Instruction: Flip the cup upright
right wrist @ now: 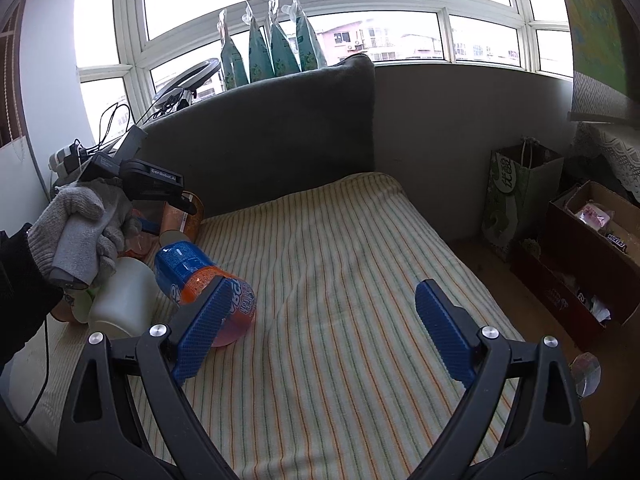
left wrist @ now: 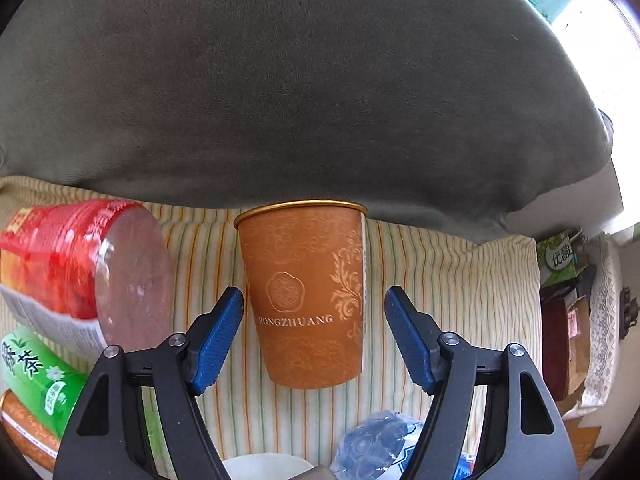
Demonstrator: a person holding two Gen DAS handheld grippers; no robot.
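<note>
My left gripper is open wide. The orange paper cup stands between its blue fingers, rim up. I see a thin gap on the left side of the cup and a bigger gap on the right, so nothing is squeezing it. The cup sits on the striped cloth, close to the gray cushion behind it. A red jar lies on its side just left of the cup, and a green bottle lies below the jar. A blue bottle cap end shows near the bottom edge.

My right gripper is open too and holds nothing. Ahead of it the striped cloth runs wide and bare up to the cushion. An orange drink bottle lies beside its left finger, with a white bottle next to that. The gloved left hand is far left. Past the right edge sit a green bag and a box.
</note>
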